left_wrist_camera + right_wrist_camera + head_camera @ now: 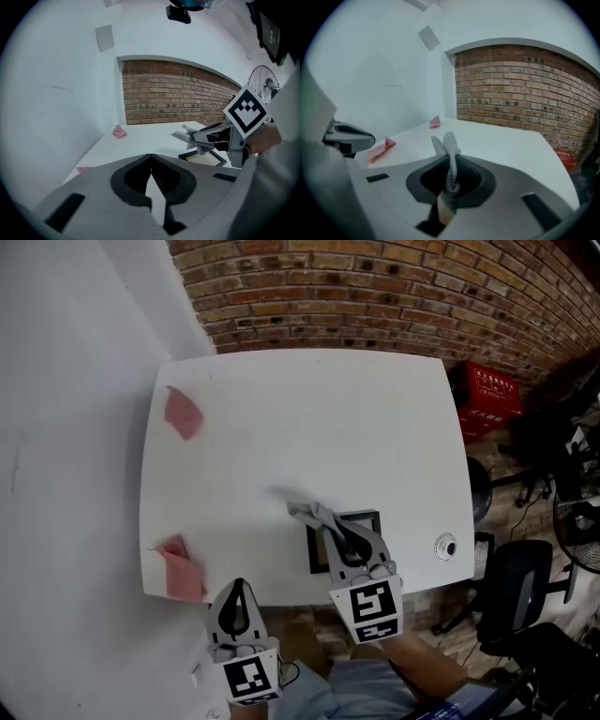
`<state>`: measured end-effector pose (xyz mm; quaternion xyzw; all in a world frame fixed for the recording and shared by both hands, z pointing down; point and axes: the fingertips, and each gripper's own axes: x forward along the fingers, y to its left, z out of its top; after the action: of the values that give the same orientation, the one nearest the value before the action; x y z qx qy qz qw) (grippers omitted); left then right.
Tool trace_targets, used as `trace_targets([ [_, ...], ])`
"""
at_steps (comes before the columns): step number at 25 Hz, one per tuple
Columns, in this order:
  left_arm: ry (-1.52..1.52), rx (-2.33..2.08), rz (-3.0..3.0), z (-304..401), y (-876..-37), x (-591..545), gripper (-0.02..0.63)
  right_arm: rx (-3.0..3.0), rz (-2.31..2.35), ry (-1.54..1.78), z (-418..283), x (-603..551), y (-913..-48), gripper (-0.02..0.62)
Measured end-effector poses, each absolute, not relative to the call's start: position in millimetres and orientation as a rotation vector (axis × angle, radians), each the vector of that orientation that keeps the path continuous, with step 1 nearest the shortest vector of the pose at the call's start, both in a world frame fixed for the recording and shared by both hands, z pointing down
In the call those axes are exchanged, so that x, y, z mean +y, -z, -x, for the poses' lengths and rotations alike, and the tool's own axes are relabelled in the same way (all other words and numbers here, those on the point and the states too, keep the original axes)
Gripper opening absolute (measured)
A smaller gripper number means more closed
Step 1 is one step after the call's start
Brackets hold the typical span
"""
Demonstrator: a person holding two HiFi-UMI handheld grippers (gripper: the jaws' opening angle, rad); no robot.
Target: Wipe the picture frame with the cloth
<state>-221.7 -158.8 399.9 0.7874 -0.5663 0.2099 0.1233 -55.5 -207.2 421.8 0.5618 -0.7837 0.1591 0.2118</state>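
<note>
A black picture frame (366,518) with a pale inside lies flat near the table's front edge; it shows too in the left gripper view (202,158). My right gripper (325,518) hovers over the frame's left part, shut on a grey cloth (306,513) whose crumpled end sticks out past the jaw tips. In its own view the right gripper (450,158) pinches the grey cloth (449,144) upright between the jaws. My left gripper (239,587) is held at the table's front edge, left of the frame, jaws together and empty (151,157).
The white table (309,418) has two pink cloths on its left side, one far (182,414) and one at the near corner (178,568). A white wall runs along the left, a brick wall behind. A round socket (445,547), red crate (489,395) and chairs sit to the right.
</note>
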Motion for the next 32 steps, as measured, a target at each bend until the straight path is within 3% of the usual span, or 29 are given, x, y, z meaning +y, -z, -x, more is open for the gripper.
trace_targets([
  [12, -0.686, -1.603, -2.257, 250.4, -440.4, -169.8, 0.009, -2.116, -1.473, -0.503, 84.8, -214.5, -473.2, 0.034],
  [32, -0.719, -1.549, -2.265, 241.5, -452.5, -169.3, 0.009, -2.044, -1.522, -0.547, 61.9, -207.4, -490.2, 0.034],
])
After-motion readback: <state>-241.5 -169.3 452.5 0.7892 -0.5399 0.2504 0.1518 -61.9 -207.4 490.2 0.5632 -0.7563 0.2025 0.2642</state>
